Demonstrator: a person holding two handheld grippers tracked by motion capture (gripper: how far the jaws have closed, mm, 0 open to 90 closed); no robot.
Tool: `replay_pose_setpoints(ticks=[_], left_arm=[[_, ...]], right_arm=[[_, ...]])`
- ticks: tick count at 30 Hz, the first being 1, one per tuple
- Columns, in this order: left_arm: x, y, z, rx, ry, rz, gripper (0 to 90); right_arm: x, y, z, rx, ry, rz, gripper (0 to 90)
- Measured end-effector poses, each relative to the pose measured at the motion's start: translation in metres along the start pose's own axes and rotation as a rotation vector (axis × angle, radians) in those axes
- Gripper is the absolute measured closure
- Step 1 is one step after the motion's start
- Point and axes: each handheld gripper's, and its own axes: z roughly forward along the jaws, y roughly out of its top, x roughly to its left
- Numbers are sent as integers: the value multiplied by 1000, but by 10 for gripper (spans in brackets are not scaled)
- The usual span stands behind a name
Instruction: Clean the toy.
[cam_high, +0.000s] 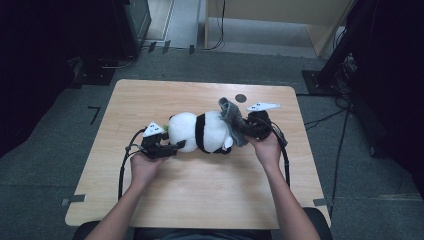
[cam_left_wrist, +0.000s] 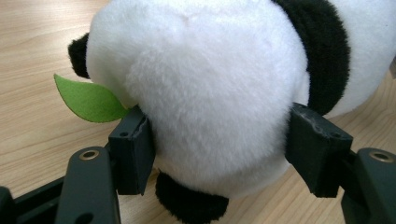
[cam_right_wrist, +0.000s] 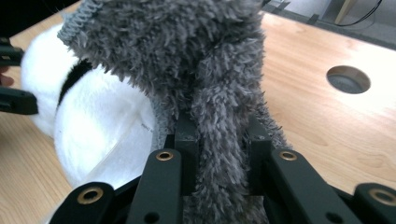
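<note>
Plush panda (cam_high: 200, 131) lies on its side at the middle of the wooden table (cam_high: 165, 200), gripped at both ends.
Left gripper (cam_high: 172, 148) clamps its white, rounded left end, beside a green felt leaf (cam_left_wrist: 88, 99); right gripper (cam_high: 248, 131) pinches a fuzzy grey sock (cam_high: 232, 117) draped over its right end, with a round table hole (cam_high: 241, 98) just beyond.

A black-and-white plush panda (cam_high: 202, 132) lies on its side mid-table; a fuzzy grey sock (cam_high: 233, 120) drapes over its right end.
</note>
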Motion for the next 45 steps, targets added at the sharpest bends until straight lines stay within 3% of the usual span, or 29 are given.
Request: replay_pose_setpoints(ticks=[10,17,22,26,29,37,45], left_arm=[[0,0,0,-4,-2,2,308],[1,0,0,3,11,16,308],[2,0,0,6,12,14,308],[3,0,-1,6,10,14,307],[3,0,-1,5,8,15,308],[5,0,-1,7,2,9,308],[5,-1,-1,4,-1,6,307]], right_arm=[[-2,-11,10,14,-3,5,747],[-2,-27,23,67,-14,12,747],[-1,-39,41,150,-8,7,746],[-4,-47,48,155,18,39,747],[-5,-51,53,183,16,30,746],[-12,-50,47,197,26,46,744],[-24,-44,30,164,32,117,749]])
